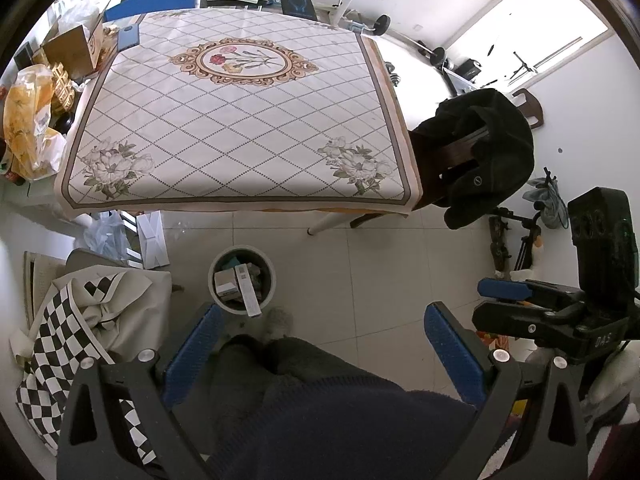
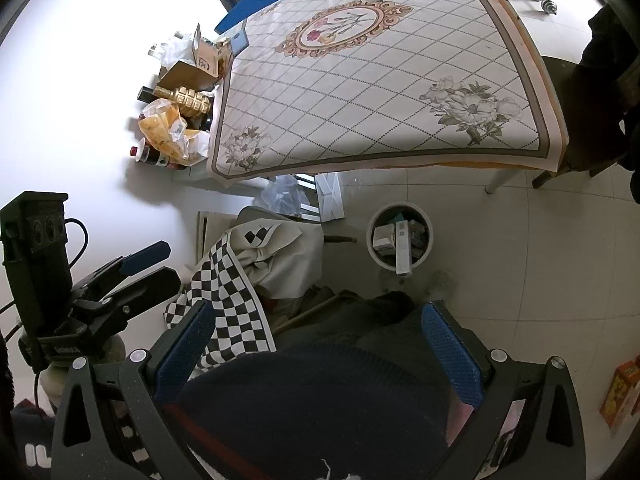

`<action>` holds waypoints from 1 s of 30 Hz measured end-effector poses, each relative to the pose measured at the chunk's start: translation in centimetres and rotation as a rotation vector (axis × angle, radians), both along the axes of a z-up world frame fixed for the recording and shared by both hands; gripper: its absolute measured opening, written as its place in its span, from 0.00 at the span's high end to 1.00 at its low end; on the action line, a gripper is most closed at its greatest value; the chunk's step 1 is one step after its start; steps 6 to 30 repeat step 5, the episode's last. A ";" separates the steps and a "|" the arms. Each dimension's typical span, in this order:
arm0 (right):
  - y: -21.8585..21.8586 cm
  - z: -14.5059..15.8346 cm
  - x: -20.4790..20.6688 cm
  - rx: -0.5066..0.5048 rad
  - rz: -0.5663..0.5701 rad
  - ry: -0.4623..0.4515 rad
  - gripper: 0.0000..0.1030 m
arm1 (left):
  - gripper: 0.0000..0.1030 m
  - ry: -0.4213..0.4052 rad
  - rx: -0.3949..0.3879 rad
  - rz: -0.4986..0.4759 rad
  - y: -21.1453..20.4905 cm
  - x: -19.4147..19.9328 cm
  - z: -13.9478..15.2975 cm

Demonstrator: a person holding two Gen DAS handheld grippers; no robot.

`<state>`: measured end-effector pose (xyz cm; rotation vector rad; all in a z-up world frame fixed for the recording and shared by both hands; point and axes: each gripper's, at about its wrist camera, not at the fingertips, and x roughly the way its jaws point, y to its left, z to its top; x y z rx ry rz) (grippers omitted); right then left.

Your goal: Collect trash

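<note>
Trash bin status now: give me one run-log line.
trash bin: on floor, holds boxes | left gripper: open, empty | right gripper: open, empty | table: bare

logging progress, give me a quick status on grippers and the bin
Left gripper open, empty. Right gripper open, empty. Round white trash bin on floor tiles, holding small boxes, long white carton poking over rim. Floral-clothed table bare; nothing in the way.

Most of what's in the bin (image 1: 241, 280) is buried under a long white box (image 1: 249, 290) and a smaller carton, can't tell what's underneath. The jacket (image 1: 494, 156) covers nearly the whole chair. Labels on the boxes are too small to read. The orange packet (image 2: 622, 394) is cut off at the right edge.
</note>
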<state>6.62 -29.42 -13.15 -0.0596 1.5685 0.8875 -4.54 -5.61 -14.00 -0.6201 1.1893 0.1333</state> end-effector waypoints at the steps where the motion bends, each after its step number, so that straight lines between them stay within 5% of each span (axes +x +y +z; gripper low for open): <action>1: 0.1 0.0 -0.1 -0.001 0.002 0.000 0.00 | 0.00 -0.001 0.002 0.000 0.0 0.0 0.0; 30: 0.1 -0.1 -0.1 -0.002 0.005 -0.003 0.00 | 0.00 -0.004 0.006 0.004 -0.3 0.3 0.2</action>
